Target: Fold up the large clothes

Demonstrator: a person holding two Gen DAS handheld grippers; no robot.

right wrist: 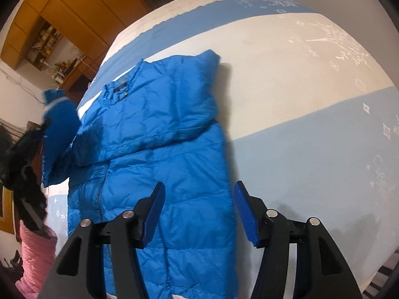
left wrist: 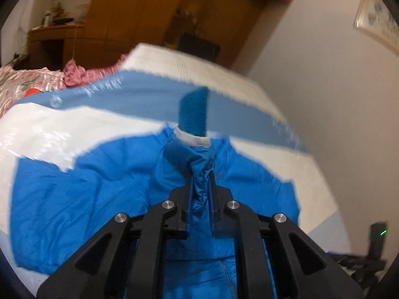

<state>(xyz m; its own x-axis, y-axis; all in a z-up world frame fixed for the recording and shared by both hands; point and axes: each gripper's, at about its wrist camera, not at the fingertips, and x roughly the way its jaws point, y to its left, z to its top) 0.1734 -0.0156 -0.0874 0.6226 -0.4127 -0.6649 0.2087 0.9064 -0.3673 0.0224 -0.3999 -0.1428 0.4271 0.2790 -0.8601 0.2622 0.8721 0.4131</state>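
Observation:
A bright blue puffer jacket [right wrist: 159, 134] lies front up on a bed with a white and light-blue cover [right wrist: 299, 79]. One sleeve is folded across its chest. My left gripper [left wrist: 200, 174] is shut on the other sleeve [left wrist: 197, 154] near its white-trimmed cuff and holds it lifted above the jacket [left wrist: 74, 199]. The lifted sleeve and left gripper also show at the left of the right wrist view [right wrist: 59, 129]. My right gripper [right wrist: 199, 194] is open and empty, hovering over the jacket's lower edge.
Pink bedding [left wrist: 72, 72] lies at the far left of the bed and pink fabric [right wrist: 37, 251] beside it. Wooden wardrobes [left wrist: 139, 12] and shelves stand behind. A wall [left wrist: 324, 87] runs along the bed's right side.

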